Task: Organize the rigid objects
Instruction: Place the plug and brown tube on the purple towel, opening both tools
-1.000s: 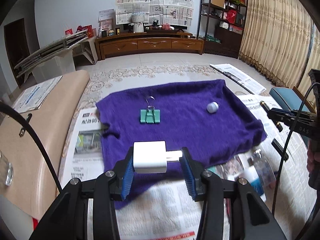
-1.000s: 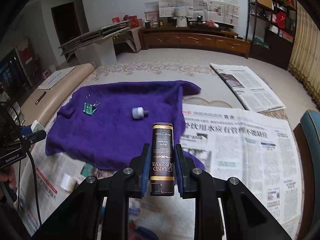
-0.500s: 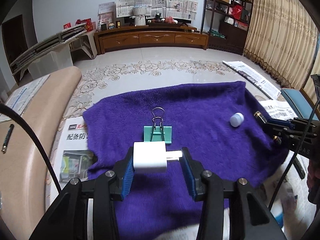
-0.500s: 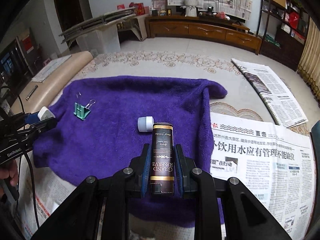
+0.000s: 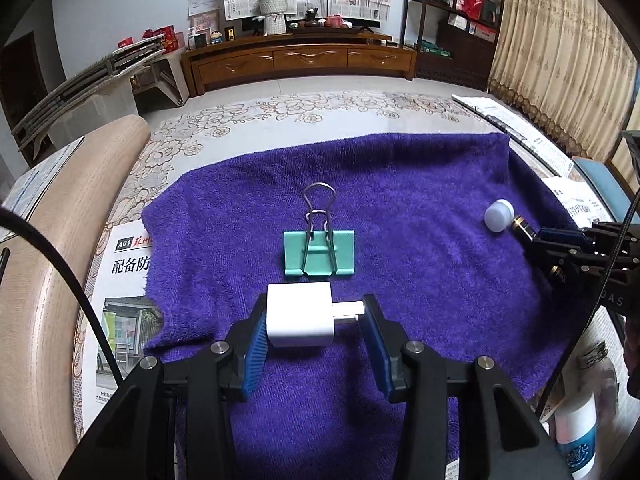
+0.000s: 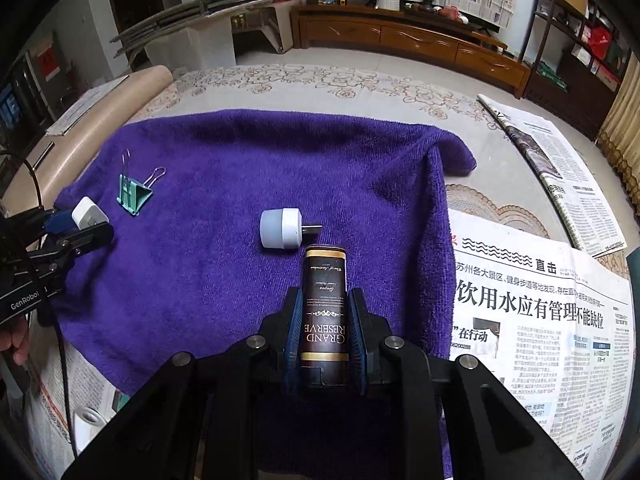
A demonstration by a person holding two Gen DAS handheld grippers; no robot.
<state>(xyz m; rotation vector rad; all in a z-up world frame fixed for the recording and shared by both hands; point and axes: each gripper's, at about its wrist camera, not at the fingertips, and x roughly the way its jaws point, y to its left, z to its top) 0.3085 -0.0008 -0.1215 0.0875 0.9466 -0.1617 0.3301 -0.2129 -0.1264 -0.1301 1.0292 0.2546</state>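
Observation:
A purple towel (image 5: 420,184) (image 6: 248,152) is spread on the floor. My left gripper (image 5: 312,318) is shut on a white plug adapter (image 5: 298,314), held low over the towel's near part, just short of a green binder clip (image 5: 319,252). My right gripper (image 6: 325,316) is shut on a brown "Grand Reserve" box (image 6: 324,308), its far end close to a small white USB light (image 6: 280,228) lying on the towel. In the right wrist view the left gripper (image 6: 86,220), the adapter (image 6: 89,212) and the clip (image 6: 134,196) sit at the left. The right gripper (image 5: 560,240) shows at the left wrist view's right edge beside the light (image 5: 499,215).
Newspapers (image 6: 540,312) (image 5: 116,280) lie around the towel on a patterned rug (image 5: 320,108). A beige padded bench (image 5: 48,240) runs along the left. A white bottle (image 5: 580,428) lies near the towel's right corner. A wooden cabinet (image 5: 296,60) and shelves stand far back.
Both grippers have moved forward and lower over the towel, each keeping its object. The clip and the USB light have come much nearer to the fingertips.

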